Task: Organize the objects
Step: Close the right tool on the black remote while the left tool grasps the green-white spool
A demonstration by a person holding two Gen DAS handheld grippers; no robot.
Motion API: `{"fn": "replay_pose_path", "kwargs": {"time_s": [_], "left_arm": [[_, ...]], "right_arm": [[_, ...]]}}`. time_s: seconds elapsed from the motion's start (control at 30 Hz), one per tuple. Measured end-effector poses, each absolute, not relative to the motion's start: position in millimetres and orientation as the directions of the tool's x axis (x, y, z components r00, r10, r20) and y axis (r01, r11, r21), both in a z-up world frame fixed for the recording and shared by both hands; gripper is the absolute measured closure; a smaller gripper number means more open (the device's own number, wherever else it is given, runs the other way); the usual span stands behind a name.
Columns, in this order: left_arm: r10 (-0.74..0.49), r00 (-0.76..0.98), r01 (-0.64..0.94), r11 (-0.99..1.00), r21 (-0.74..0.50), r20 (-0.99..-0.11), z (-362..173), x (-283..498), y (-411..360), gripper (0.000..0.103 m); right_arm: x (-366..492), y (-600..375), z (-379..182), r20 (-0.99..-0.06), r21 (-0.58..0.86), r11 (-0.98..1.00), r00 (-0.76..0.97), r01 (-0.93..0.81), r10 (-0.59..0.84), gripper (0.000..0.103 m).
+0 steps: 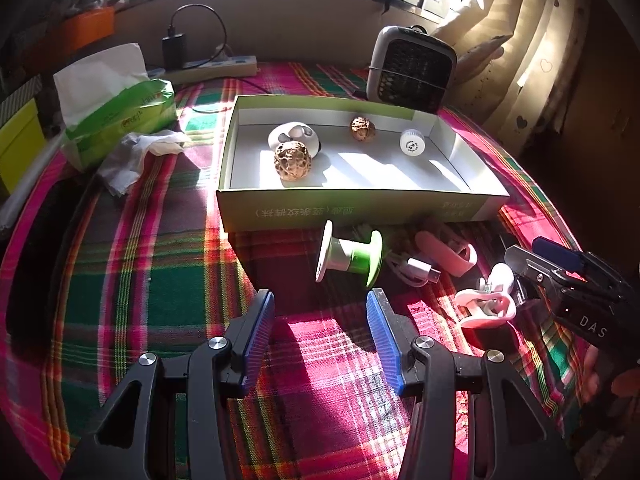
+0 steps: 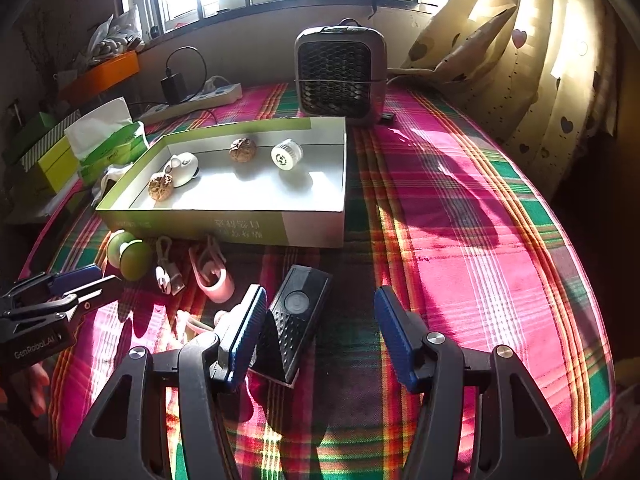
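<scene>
A shallow green-and-white box (image 1: 360, 204) (image 2: 224, 222) on the plaid cloth holds two walnuts (image 1: 292, 160) (image 2: 243, 149), a white earbud case (image 1: 292, 134) (image 2: 182, 168) and a small white round cap (image 1: 412, 143) (image 2: 286, 155). In front of the box lie a green-and-white spool (image 1: 350, 256) (image 2: 128, 254), a white USB plug (image 1: 416, 270) (image 2: 170, 276), a pink clip (image 1: 448, 256) (image 2: 214, 276) and a second pink-and-white clip (image 1: 488, 304). My left gripper (image 1: 320, 320) is open and empty, just short of the spool. My right gripper (image 2: 320, 320) is open, with a black remote-like device (image 2: 296, 320) lying between its fingers.
A grey fan heater (image 1: 412, 68) (image 2: 340, 72) stands behind the box. A green tissue pack (image 1: 116, 108) (image 2: 108, 136) and crumpled tissue (image 1: 136, 156) lie at the left. A power strip with a charger (image 1: 216, 64) (image 2: 192, 96) lies at the back. Curtains hang at the right.
</scene>
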State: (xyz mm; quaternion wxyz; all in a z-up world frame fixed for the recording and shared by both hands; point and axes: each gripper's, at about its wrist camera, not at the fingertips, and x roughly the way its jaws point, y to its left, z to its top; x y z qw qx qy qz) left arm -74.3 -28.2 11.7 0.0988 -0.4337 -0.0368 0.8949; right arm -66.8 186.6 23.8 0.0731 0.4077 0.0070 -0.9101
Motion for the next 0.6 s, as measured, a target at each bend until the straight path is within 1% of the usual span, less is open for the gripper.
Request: {"fn": "replay_pose_path", "kwargs": {"time_s": [0.1, 0.3, 0.6], "left_arm": [[0.210, -0.602, -0.148, -0.977, -0.151, -0.770, 11.1, -75.7, -27.2, 0.056], [0.212, -0.602, -0.149, -0.977, -0.152, -0.770, 11.0, -77.3, -26.8, 0.056], [0.213, -0.602, -0.150, -0.977, -0.152, -0.770, 11.1, -79.8, -27.2, 0.056]], "right_arm": [[-69.2, 184.5, 23.1, -0.748, 0.056, -0.988, -0.650, 0.145, -0.138, 0.046], [-70.7, 187.5, 16.2, -0.776, 0.025, -0.992, -0.624, 0.120, -0.095, 0.046], [-68.0, 196.0, 13.8, -0.776, -0.015, -0.994, -0.628, 0.106, -0.056, 0.046]]}}
